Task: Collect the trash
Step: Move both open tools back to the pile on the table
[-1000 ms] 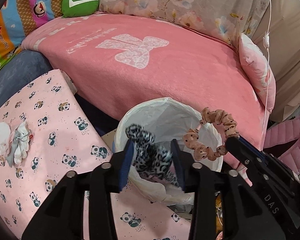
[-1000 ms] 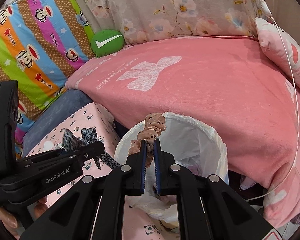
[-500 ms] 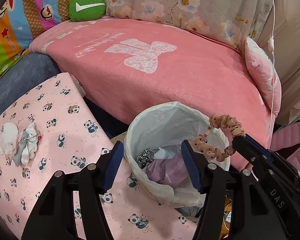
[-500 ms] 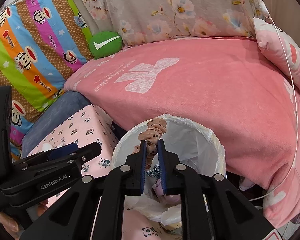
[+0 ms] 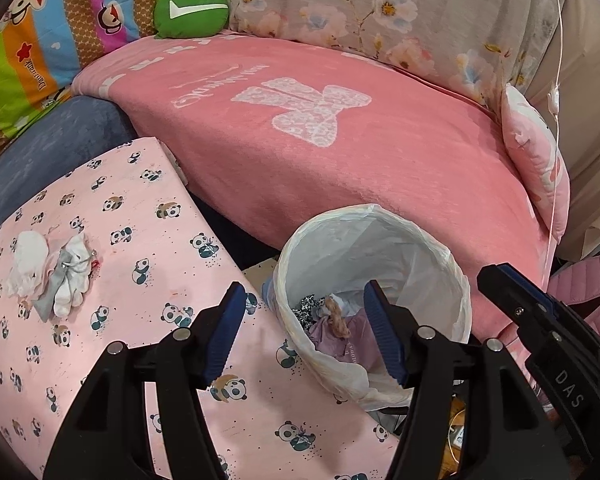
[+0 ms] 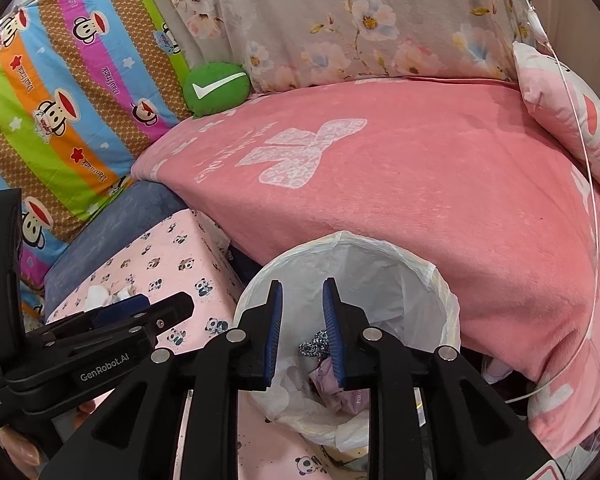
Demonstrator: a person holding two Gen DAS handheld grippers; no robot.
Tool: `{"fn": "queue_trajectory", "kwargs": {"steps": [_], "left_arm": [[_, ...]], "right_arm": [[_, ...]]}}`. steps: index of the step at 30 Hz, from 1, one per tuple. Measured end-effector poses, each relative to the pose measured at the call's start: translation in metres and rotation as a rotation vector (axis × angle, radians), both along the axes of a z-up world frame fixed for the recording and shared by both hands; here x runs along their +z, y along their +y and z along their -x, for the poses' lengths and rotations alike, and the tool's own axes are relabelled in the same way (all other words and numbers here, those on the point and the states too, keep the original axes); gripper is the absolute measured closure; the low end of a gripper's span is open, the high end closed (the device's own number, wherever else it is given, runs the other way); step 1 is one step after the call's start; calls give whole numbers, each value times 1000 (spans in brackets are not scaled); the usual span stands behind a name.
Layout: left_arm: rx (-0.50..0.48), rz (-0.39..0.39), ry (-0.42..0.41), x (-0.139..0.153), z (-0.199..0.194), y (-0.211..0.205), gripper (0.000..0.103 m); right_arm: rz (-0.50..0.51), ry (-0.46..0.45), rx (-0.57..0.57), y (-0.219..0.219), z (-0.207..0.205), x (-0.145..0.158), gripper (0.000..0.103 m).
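Nearest the viewer, 2 black hand-held claws with blue pads hang over a small bin. The left claw (image 5: 302,330) stands spread wide with nothing between its pads. The right claw (image 6: 302,330) is narrower, its jaws opening, and nothing is pinched between them either. Directly below both, the trash bin (image 5: 456,280), lined with a white plastic bag, holds the collected items: a tan scrunchie (image 5: 338,320) lying on a crumpled lilac wrapper (image 5: 358,342), with a leopard-print scrap (image 5: 309,305) beside it at about 10 o'clock. From the bin, toward 9 o'clock, a panda-print surface (image 5: 148,248) carries a white and grey cloth wad (image 5: 56,280), untouched and well apart from both claws. Beyond, at 12 o'clock, lies a bed under a pink blanket (image 5: 340,152), with a green cushion (image 5: 192,10) at its far edge. The drop step looks finished; the next move likely calls for swinging the left claw out to pinch that wad.
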State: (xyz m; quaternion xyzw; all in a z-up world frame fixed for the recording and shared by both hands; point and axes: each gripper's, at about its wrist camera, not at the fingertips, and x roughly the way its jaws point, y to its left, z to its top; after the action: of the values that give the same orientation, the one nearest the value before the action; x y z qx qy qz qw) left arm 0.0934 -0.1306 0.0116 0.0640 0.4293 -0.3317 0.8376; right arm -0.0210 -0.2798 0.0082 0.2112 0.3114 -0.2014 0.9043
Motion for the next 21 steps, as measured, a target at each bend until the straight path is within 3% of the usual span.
{"fn": "queue_trajectory", "kwargs": {"steps": [21], "left_arm": [[122, 2, 20, -8, -23, 61, 43]], "right_arm": [[25, 20, 106, 47, -34, 2, 73]]}}
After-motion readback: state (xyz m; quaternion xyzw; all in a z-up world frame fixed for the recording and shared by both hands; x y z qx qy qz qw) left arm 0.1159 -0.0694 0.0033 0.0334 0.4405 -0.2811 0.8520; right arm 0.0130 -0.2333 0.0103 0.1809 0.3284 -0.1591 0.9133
